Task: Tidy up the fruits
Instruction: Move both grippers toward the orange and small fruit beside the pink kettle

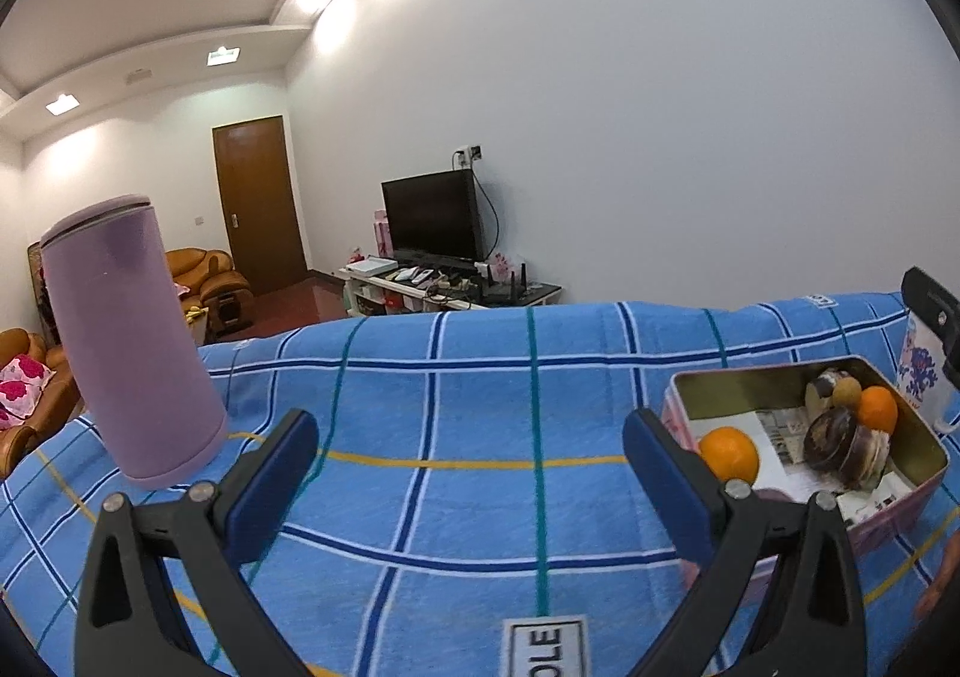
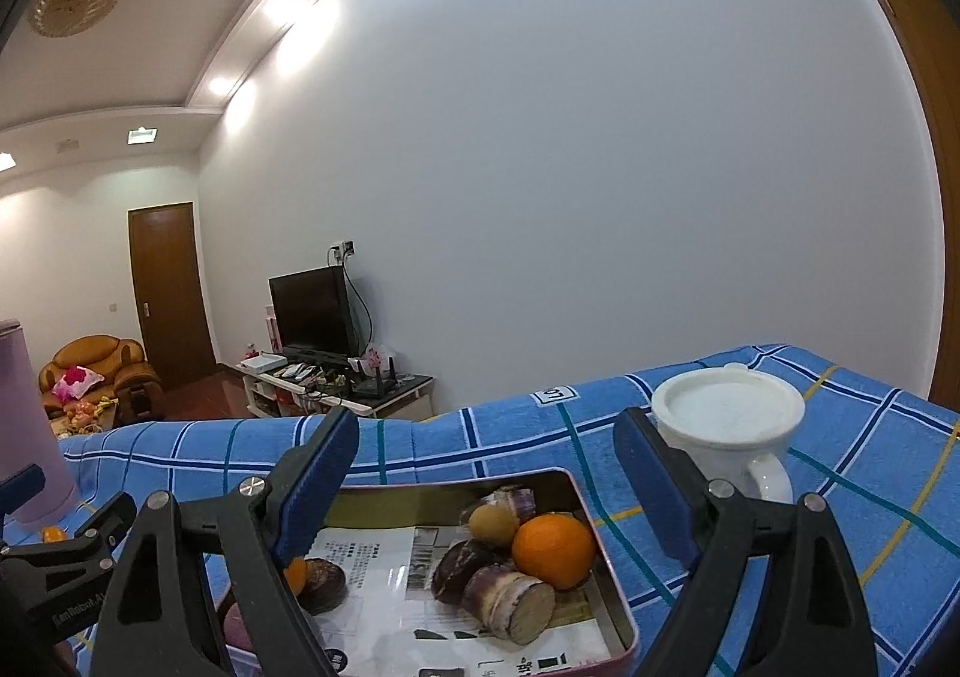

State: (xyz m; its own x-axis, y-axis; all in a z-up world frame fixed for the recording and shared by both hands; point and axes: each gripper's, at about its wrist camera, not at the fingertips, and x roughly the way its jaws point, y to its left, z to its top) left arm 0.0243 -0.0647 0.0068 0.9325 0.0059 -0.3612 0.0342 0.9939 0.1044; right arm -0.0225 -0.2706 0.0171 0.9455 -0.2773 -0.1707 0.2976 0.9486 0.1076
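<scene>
Two claws, both spread wide and empty: left claw [image 1: 471, 455] over bare cloth, right claw [image 2: 486, 461] above the tin [image 2: 606, 545]. Tin: rigid, thin-walled, likely light; grip by the rim. Cut cane pieces [image 2: 510, 596]: stiff, probably heavy, round; clamp across the middle. Oranges [image 2: 553, 551]: firm, smooth, prone to rolling; clamp gently at the widest part. Set on a counter under soft blue checked cloth [image 1: 480, 377], liable to bunch; living room behind.

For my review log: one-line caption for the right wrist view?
Open right tool hovers over tin holding orange and sugarcane pieces.
</scene>
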